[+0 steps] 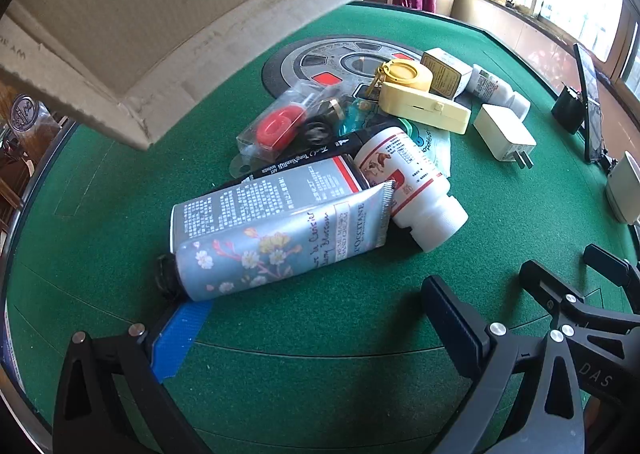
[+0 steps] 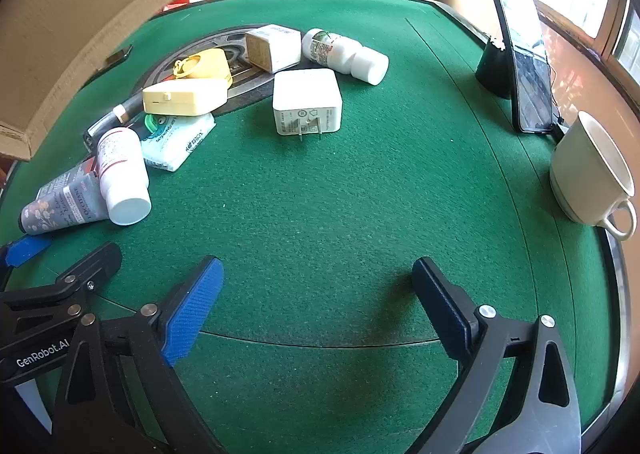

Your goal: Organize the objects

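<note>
Left wrist view: the left gripper point(image 1: 316, 318) is seen low over the green table point(image 1: 340, 374), jaws wide apart, nothing between them. Just ahead lies a pile. The hand-cream tube point(image 1: 280, 250) lies flat, long axis left to right, black cap at the left beside the blue pad point(image 1: 180, 338), crimped end at the right, resting against a white bottle point(image 1: 408, 181). That bottle lies on its side, cap pointed toward the camera and right. Behind the tube lie a grey box point(image 1: 260, 193) and a black marker point(image 1: 304, 157), both parallel to it. Farther back a yellow case point(image 1: 420, 107) and a white charger point(image 1: 504, 133) are noted, charger prongs pointed right. A cardboard box point(image 1: 160, 13) overhangs at upper left.

Right wrist view: the right gripper point(image 2: 320, 306) is held spread open over bare felt, empty. The pile is at left; the tube point(image 2: 60, 209) is seen with cap end lower left. The charger point(image 2: 308, 101) lies mid-table, prongs toward the camera. A second bottle point(image 2: 344, 53) lies behind it, cap to the right. A cup point(image 2: 592, 173) and a propped phone point(image 2: 524, 65) stand at the right edge.
</note>
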Action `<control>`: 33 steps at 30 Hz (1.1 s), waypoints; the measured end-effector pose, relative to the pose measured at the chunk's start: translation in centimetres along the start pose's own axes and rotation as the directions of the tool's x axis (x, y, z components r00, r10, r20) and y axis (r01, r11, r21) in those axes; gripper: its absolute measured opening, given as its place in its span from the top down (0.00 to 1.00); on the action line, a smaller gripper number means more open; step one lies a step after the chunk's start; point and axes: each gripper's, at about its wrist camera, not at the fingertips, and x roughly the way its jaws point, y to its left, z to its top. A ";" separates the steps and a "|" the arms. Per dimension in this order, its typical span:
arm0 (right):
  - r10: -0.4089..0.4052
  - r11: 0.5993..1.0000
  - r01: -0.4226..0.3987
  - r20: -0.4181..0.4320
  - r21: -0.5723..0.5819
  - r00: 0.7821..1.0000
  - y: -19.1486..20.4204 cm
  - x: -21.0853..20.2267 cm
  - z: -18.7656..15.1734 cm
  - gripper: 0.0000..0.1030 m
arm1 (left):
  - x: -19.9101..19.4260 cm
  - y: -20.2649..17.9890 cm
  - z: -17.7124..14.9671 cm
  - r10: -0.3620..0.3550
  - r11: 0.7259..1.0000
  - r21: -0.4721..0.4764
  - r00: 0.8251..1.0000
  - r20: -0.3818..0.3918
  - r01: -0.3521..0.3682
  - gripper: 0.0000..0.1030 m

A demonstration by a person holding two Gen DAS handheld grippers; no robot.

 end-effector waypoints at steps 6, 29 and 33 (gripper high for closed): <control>-0.005 1.000 0.005 -0.005 0.007 1.000 0.4 -0.4 -0.4 0.02 | 0.0 0.0 0.0 0.000 1.000 0.000 1.000 0.000 0.000 0.00; -0.006 1.000 0.006 -0.007 0.007 1.000 0.2 -0.4 -0.4 0.00 | 0.0 0.0 0.0 -0.001 1.000 0.001 1.000 0.000 0.001 0.00; -0.006 1.000 0.006 -0.008 0.007 1.000 0.2 -0.4 -0.4 0.00 | 0.0 0.0 0.0 -0.001 1.000 0.001 1.000 0.000 0.001 0.00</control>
